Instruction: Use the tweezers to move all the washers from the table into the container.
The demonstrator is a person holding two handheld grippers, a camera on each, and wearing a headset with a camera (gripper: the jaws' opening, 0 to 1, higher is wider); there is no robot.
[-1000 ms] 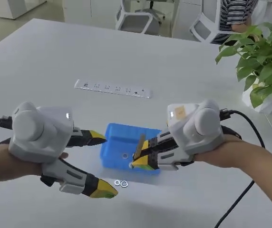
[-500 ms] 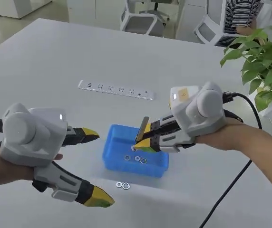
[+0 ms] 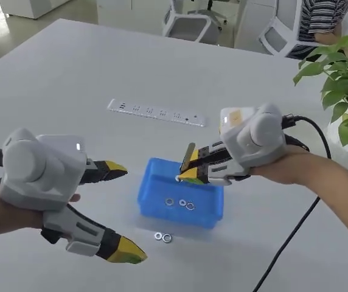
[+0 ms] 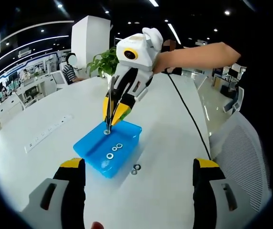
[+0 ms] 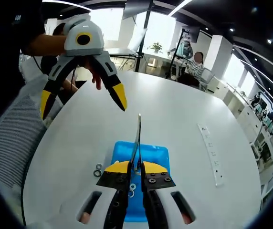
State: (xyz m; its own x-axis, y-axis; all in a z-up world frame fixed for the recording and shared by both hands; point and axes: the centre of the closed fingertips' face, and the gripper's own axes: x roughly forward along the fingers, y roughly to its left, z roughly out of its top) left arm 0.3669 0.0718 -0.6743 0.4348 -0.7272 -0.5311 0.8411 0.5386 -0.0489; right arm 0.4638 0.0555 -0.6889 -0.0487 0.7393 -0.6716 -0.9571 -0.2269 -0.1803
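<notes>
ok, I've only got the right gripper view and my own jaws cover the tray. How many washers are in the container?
Observer: Three washers lie in the blue container, spread along its floor. The head view shows them plainly.
Operator: and where is the tweezers' tip relative to it? From here it looks past the far edge.
Observer: It isn't past it. In the head view and the left gripper view the tip of the tweezers is within the container's outline, near the wall farthest from the person and low by the rim.
</notes>
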